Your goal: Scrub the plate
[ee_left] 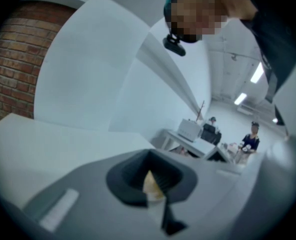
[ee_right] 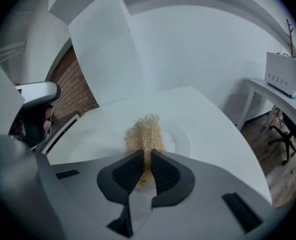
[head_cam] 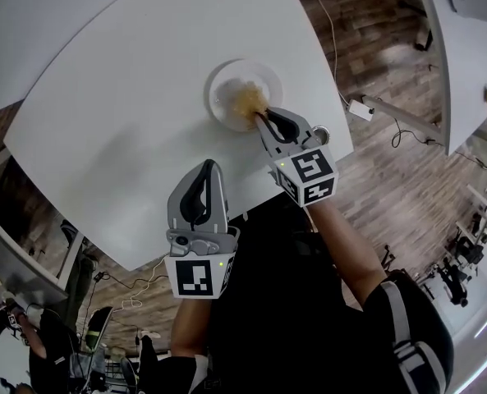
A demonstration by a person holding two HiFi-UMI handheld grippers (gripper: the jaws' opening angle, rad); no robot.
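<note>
Right gripper is clenched on a tan fibrous scrubber: pads pinch its lower end, and the bushy end sticks out ahead of the jaws. In the head view that bushy end sits on the white plate, toward the rim nearest the person, with the right gripper angled down into it. The plate is on the white tabletop, toward its right edge, with nothing else near it. Left gripper has its jaws together and I see nothing gripped. It hangs over the near tabletop edge, well apart from the plate, not steadying it. Left gripper view shows mostly wall and ceiling, so it's pointed away from the work. A small tan sliver shows between its pads; can't tell what that is. Progress, my read: tool is grasped and in contact with the plate, so the scrub step is under way, not finished. Plate surface reads plain white in the right gripper view around the scrubber; no clear residue, suds or water visible, so I can't judge how much is already covered. Far side of the plate is bare of the scrubber, so that area likely needs passes. Risk: plate is unheld and near the tabletop edge, so hard strokes could slide it.
</note>
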